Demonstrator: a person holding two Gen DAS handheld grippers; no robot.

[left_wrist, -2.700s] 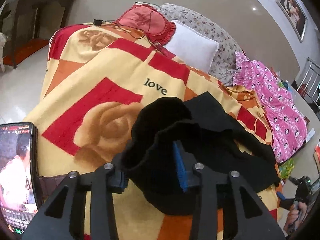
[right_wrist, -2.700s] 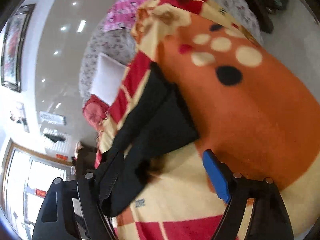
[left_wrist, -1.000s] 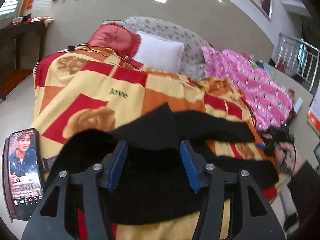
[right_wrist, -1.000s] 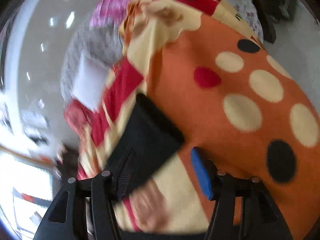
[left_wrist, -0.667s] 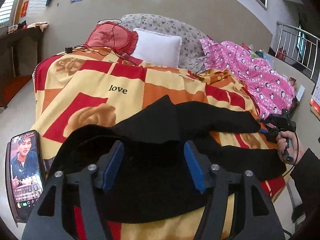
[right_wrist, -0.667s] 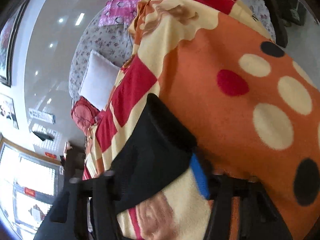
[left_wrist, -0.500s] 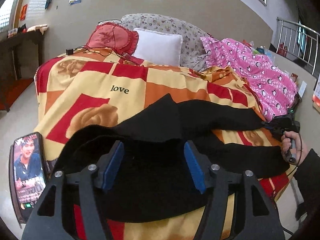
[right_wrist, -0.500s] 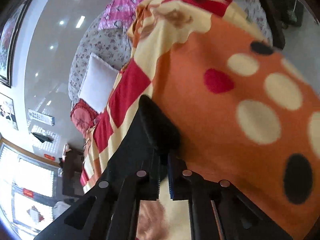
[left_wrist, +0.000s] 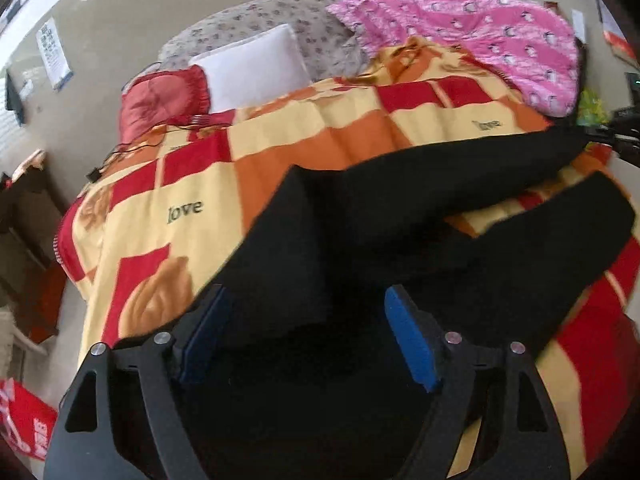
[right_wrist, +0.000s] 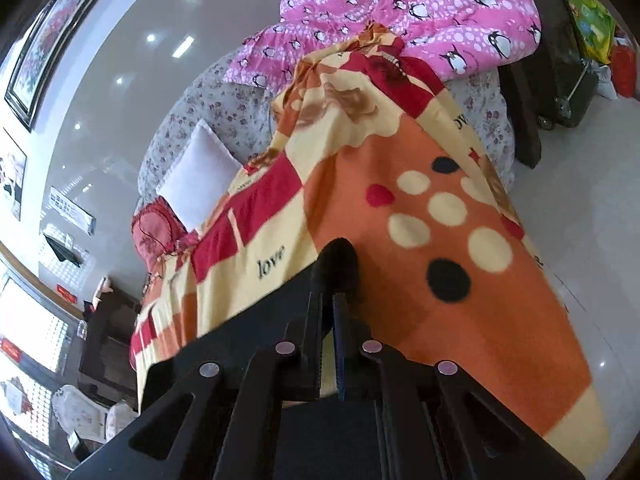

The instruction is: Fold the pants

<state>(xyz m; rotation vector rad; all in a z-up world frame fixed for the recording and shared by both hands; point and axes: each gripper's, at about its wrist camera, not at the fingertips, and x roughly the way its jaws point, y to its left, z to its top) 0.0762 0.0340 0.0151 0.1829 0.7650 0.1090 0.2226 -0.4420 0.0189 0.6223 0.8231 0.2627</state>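
Black pants (left_wrist: 400,240) lie spread on the red, yellow and orange blanket (left_wrist: 280,148), waist near me and two legs running to the right. My left gripper (left_wrist: 306,316) is open, its blue pads hovering over the waist part, holding nothing. My right gripper (right_wrist: 330,300) is shut on the end of one pant leg (right_wrist: 336,264), which bunches up between the closed fingers and is raised off the blanket (right_wrist: 460,280).
A white pillow (left_wrist: 252,68), a red cushion (left_wrist: 160,100) and a pink penguin quilt (left_wrist: 500,40) lie at the bed's far side. A cable (left_wrist: 132,148) lies on the blanket. Dark furniture (left_wrist: 24,232) stands left. The floor (right_wrist: 580,240) is to the right of the bed.
My right gripper closed on the pant leg end and lifted it. My left gripper moved up over the waist, staying open; the phone has left its view.
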